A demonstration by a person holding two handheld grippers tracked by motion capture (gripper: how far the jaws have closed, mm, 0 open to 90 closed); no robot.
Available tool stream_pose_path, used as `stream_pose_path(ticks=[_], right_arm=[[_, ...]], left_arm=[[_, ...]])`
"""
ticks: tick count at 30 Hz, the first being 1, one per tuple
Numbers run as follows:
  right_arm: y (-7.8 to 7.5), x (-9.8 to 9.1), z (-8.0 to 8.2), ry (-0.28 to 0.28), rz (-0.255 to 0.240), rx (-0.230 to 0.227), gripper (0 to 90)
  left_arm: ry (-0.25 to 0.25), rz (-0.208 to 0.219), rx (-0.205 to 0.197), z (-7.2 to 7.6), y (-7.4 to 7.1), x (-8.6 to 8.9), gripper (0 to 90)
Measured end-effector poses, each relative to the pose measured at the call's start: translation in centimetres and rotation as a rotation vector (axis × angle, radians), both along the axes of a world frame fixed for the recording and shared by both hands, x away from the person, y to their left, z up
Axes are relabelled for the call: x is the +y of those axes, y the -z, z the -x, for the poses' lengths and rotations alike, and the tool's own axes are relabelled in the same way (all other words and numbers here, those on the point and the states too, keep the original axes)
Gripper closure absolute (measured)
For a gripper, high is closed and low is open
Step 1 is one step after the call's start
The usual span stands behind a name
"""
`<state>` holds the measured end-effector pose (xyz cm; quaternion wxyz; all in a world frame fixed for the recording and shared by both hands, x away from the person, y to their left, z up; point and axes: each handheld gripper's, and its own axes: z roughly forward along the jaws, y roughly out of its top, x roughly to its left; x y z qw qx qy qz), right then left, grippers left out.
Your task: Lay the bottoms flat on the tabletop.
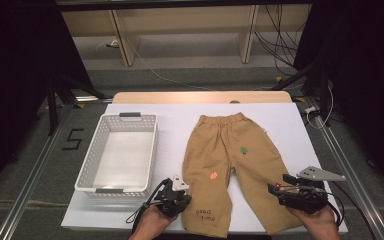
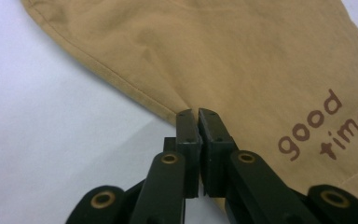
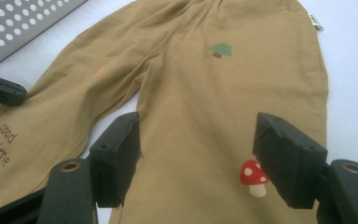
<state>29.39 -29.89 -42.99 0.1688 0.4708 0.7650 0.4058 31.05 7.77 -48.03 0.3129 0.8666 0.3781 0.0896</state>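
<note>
Now: tan trousers (image 1: pixel 228 162) flat on white table (image 1: pixel 285 125), both grippers at the leg ends.
Left gripper (image 2: pixel 196 113) jaws pressed together, pinching the outer hem edge of the "good time" leg. Right gripper (image 3: pixel 196 154) jaws spread wide, hovering over the other leg near the red mushroom print (image 3: pixel 254 176), nothing gripped. White basket (image 1: pixel 148 155) sits just left of the trousers, not touching them.

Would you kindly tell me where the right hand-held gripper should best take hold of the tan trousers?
Judging by the flat spread, grip the right leg's outer hem edge of the trousers, coming from the table's near right side. The right hand-held gripper hangs open over that leg; the seam edge gives a thin fold to pinch.
</note>
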Motion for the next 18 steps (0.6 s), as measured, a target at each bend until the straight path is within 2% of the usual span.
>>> stream_pose_path(ticks=[4,7,10,15,16,18], right_arm=[[0.1,-0.1,-0.1,-0.003,0.009,0.007,33.0],[0.2,-0.1,-0.1,-0.004,0.009,0.006,33.0],[0.2,0.0,0.0,-0.007,0.014,0.005,33.0],[0.2,0.2,-0.1,-0.008,0.017,0.002,33.0],[0.1,0.2,-0.1,-0.006,0.009,-0.005,33.0],[0.0,0.2,-0.1,-0.003,0.004,-0.009,32.9]], left_arm=[[-0.006,0.001,0.017,-0.3,-0.3,1.3,87.3],[-0.016,-0.004,0.004,-0.3,-0.5,2.0,86.8],[-0.011,0.018,0.02,-0.4,-0.6,2.5,84.5],[0.0,0.003,0.026,-0.3,-0.2,2.1,82.9],[0.0,0.006,0.028,-0.2,-0.3,2.1,78.0],[0.0,0.011,0.03,-0.3,-0.3,2.1,75.3]])
